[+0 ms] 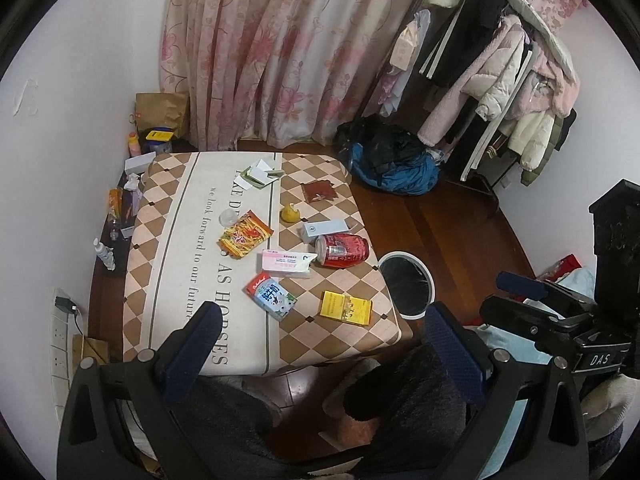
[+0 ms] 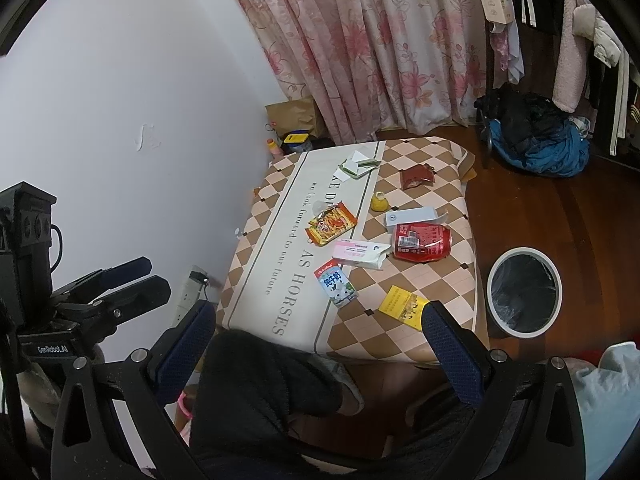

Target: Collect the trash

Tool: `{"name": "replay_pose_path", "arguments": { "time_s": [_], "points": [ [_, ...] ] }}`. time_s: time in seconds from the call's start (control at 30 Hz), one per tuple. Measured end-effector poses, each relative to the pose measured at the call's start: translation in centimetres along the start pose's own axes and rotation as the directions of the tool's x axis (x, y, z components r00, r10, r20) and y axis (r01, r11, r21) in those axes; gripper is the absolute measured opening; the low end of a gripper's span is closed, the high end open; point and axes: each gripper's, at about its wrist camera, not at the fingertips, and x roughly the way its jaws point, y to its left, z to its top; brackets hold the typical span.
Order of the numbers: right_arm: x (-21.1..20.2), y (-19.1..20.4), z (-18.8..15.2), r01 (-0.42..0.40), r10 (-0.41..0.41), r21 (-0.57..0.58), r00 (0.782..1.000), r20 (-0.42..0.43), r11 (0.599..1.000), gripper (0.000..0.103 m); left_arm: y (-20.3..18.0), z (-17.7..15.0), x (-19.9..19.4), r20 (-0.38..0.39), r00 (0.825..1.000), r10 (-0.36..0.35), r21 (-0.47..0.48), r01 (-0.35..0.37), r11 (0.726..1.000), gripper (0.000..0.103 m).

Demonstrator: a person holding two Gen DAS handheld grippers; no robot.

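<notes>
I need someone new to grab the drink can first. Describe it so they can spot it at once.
Start at the low table under the brown-and-cream checked cloth, then look to its edge nearest the white-rimmed bin with the black liner on the floor. The dented red metal drink can lies there on its side, between a pale grey box and a pink-and-white packet; it is the only cylinder among flat packets.

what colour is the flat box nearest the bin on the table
Yellow, with some dark print along one edge. The flat box shows best in the left wrist view, lying unobstructed.
</notes>
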Motion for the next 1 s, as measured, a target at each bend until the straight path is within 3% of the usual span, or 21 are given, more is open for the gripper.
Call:
{"name": "replay_pose_path", "arguments": {
  "time_s": [1.0],
  "points": [
    [0.7, 0.7, 0.3, -0.005, 0.005, 0.008, 1.0, 0.0, 1.0, 0.103, -0.6, 0.5, -0.2, 0.011, 1.0, -0.024, 0.001, 0.024, 1.0, 0.103]
  ]
}}
